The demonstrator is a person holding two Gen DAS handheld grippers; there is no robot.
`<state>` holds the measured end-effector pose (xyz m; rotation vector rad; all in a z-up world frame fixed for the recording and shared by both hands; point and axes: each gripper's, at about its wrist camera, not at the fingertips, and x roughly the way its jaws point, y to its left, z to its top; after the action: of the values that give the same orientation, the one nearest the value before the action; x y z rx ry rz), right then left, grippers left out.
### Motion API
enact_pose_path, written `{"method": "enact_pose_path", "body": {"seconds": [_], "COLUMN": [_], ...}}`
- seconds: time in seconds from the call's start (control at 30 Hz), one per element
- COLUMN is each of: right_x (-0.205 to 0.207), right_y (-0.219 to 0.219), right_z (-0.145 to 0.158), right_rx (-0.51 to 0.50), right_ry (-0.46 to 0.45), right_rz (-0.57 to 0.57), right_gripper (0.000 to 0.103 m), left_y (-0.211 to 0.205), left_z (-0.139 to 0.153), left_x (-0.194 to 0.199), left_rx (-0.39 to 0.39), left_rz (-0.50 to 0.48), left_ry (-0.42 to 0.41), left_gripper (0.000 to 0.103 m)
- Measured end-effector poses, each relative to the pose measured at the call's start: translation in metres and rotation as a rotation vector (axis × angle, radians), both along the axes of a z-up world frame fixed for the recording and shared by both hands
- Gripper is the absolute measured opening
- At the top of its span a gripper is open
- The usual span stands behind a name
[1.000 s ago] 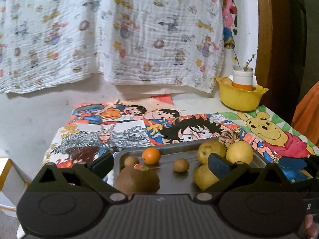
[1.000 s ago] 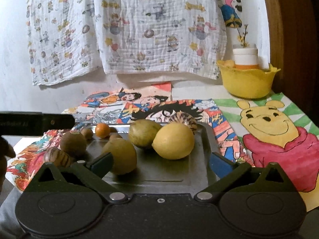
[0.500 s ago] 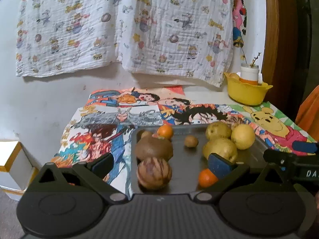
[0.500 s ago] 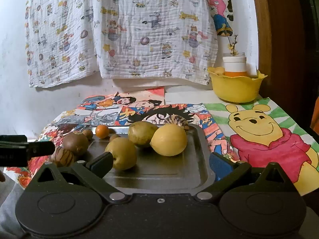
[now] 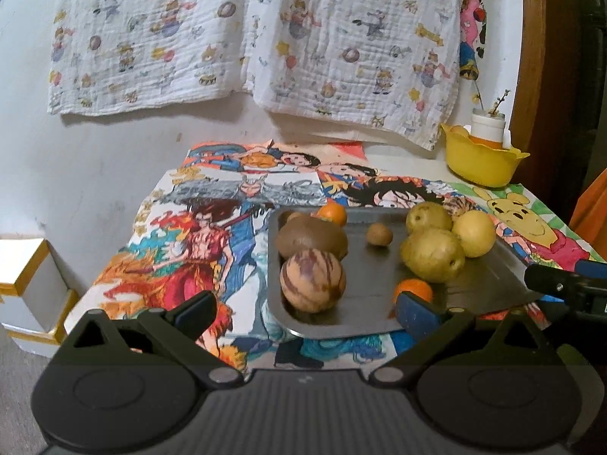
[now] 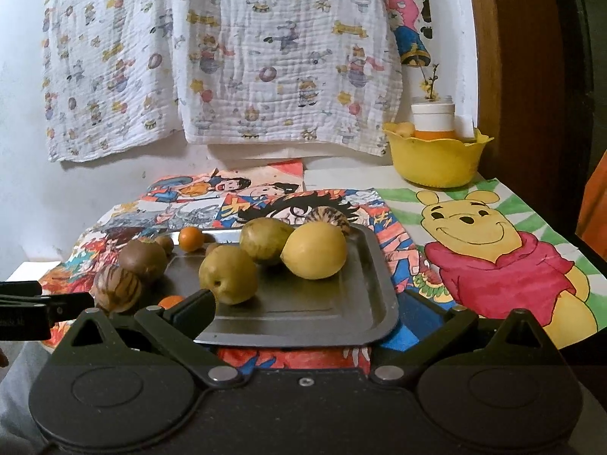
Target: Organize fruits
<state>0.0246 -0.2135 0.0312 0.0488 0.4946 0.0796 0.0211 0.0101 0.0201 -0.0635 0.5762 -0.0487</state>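
Nearest the front edge of the counter, the left gripper (image 5: 303, 313) has pulled back during the last second; its fingers stand wide apart with nothing between them. One second ago it was low over the tray (image 5: 489, 284); now the whole tray is seen, and also the cartoon cloth (image 5: 182, 265) on its left. The right gripper (image 6: 309, 313) has retreated too, its jaws wide and holding nothing.

On the near left part of the tray lies the striped fruit (image 5: 313, 280), with the kiwi (image 5: 311, 238) touching behind it. A small orange (image 5: 413, 289) sits near the front rim. Further back the pear (image 5: 432, 254) and the lemon (image 5: 473, 232) are together.

At the far right corner of the counter stands the yellow bowl (image 6: 436, 163). I judge that no fruit is taken yet, so the sorting remains to do.
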Motion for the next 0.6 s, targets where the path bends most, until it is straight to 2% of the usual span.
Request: {"method": "enact_pose_path", "body": {"seconds": [0.6], "right_x": [-0.015], "right_y": [0.014], "right_z": [-0.015], "right_rx": [-0.02], "right_ry": [0.045], "right_rz": [0.043], "right_gripper": [0.102], "left_y": [-0.008], "left_z": [-0.011], "left_x": [-0.009], "left_rx": [0.036], "left_rz": [-0.012], "left_ry": [0.02], "left_gripper": [0.103]}}
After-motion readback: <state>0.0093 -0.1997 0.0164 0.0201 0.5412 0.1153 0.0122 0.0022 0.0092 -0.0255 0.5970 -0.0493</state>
